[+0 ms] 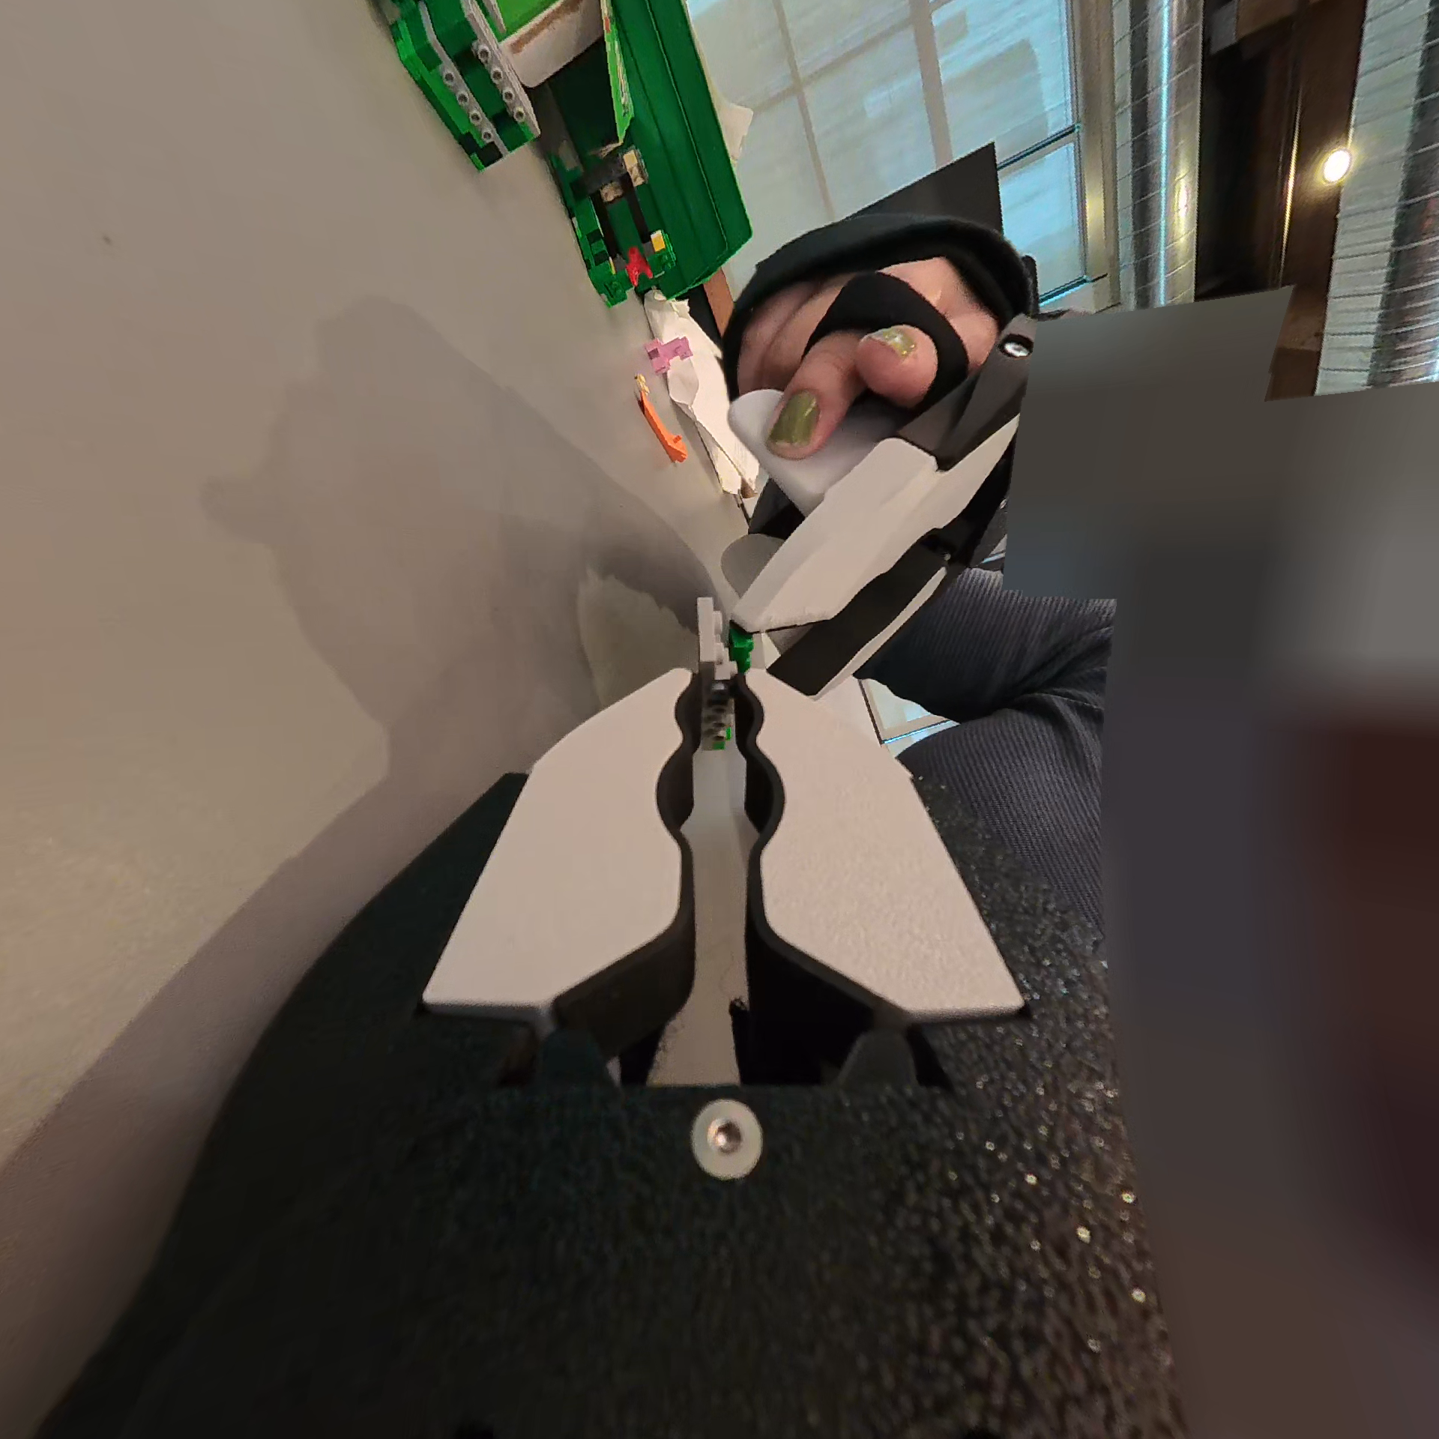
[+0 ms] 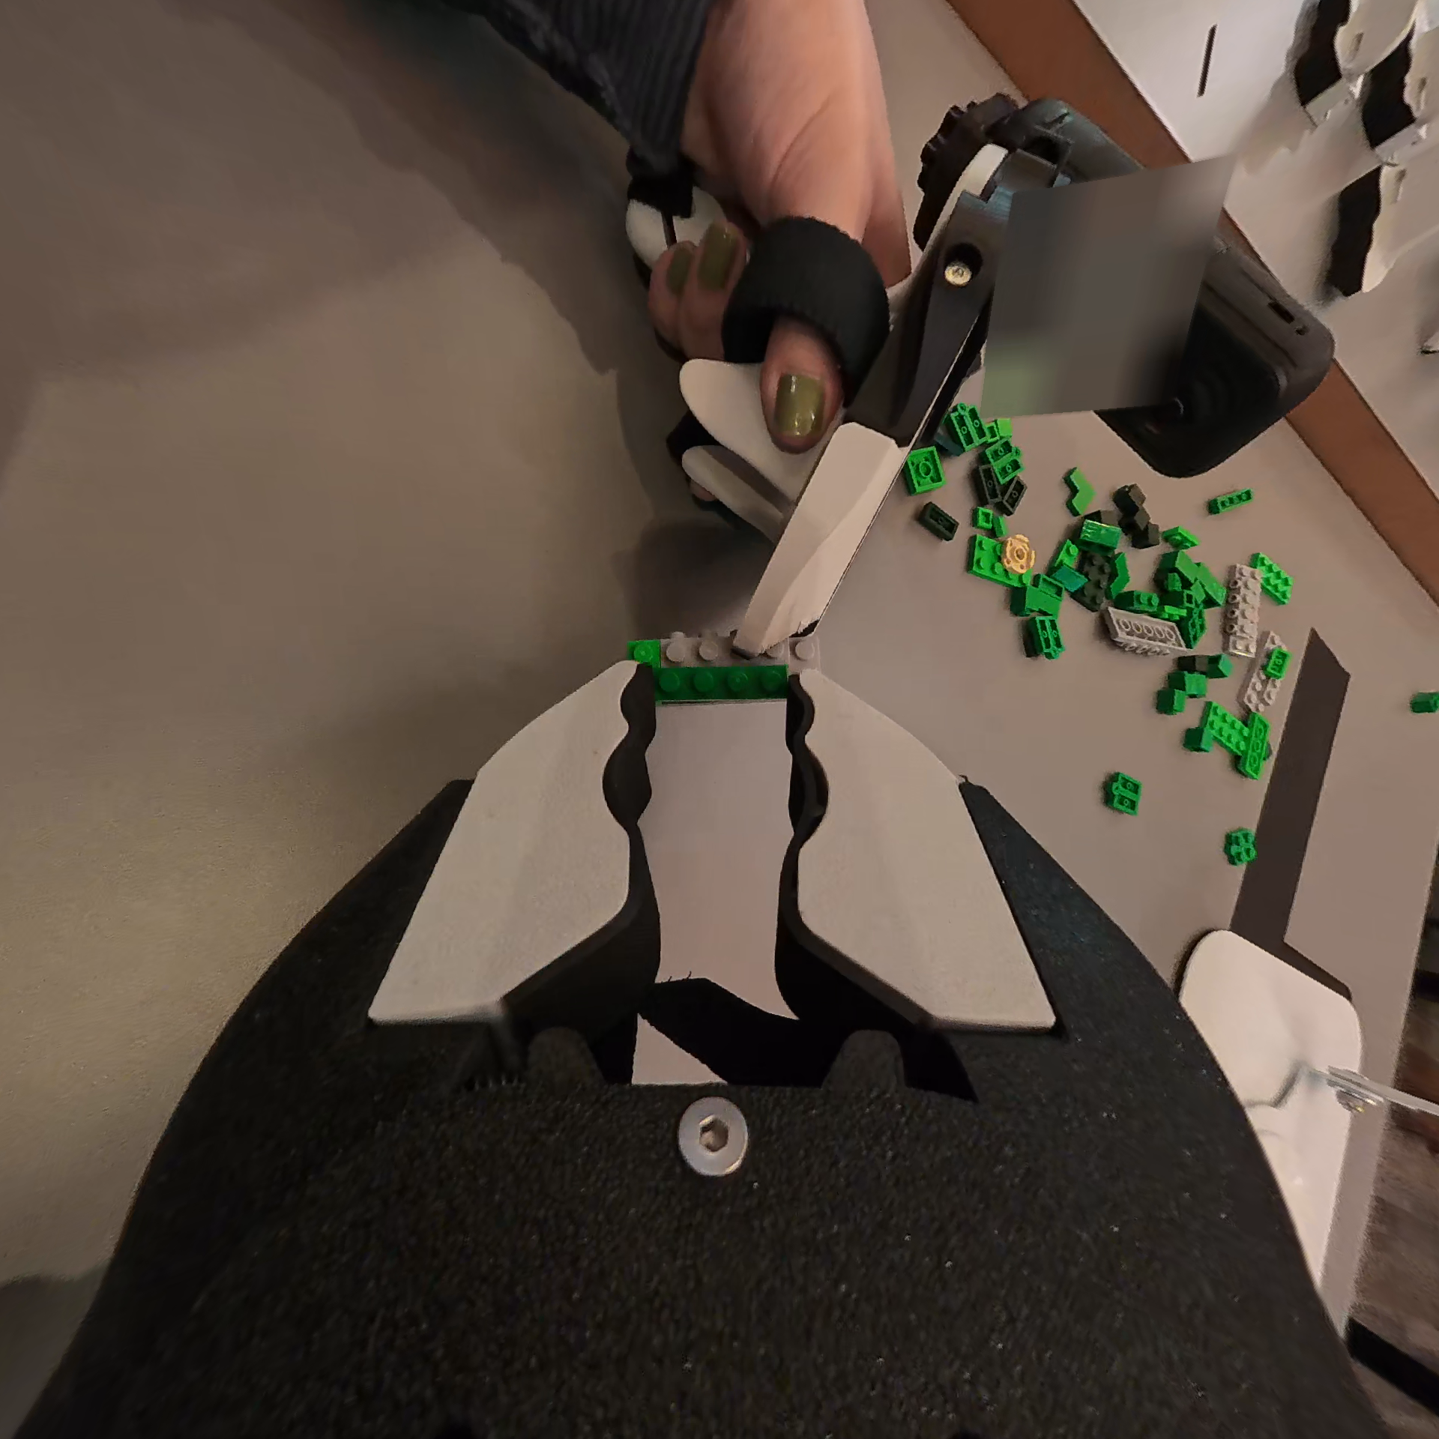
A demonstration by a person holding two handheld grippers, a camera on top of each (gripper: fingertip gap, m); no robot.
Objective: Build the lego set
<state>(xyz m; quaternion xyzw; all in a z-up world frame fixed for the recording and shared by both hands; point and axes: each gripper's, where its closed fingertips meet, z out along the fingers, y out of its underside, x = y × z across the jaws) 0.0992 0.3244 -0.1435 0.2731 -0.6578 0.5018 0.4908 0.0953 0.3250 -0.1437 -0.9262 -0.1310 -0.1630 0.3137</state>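
The stack (image 2: 716,681) is a green plate with a grey plate stepped on it. It is caught between both tools and seems lifted off the worktop (image 2: 311,389), though the gap beneath it cannot be seen. The loose bricks (image 2: 1129,576) lie well apart from it, near the worktop's brown-edged side.

The right tool (image 2: 720,685) stands about half open. One finger is on each short end of the stack, so the stack's long axis runs straight across the gap between the fingers, with the studs facing away from the camera.

The left tool (image 1: 720,693) is almost closed and pinches the same stack through its thickness. In the left wrist view the stack is seen edge-on, with the pale stepped plates against one finger and the green against the other. In the right wrist view this tool comes down at a slant from above and to the right, and its narrow tip lands on the grey studs a little past the middle, towards the right finger.

The two grips therefore cross at right angles: the right tool fixes the length and the left tool squeezes the layers. The step in hand looks like seating the grey plate on the green. That calls for pressure straight along the stud direction. Because the left tip sits off-centre, a hard squeeze could tilt the plate or swing the stack between the right tool's fingers.
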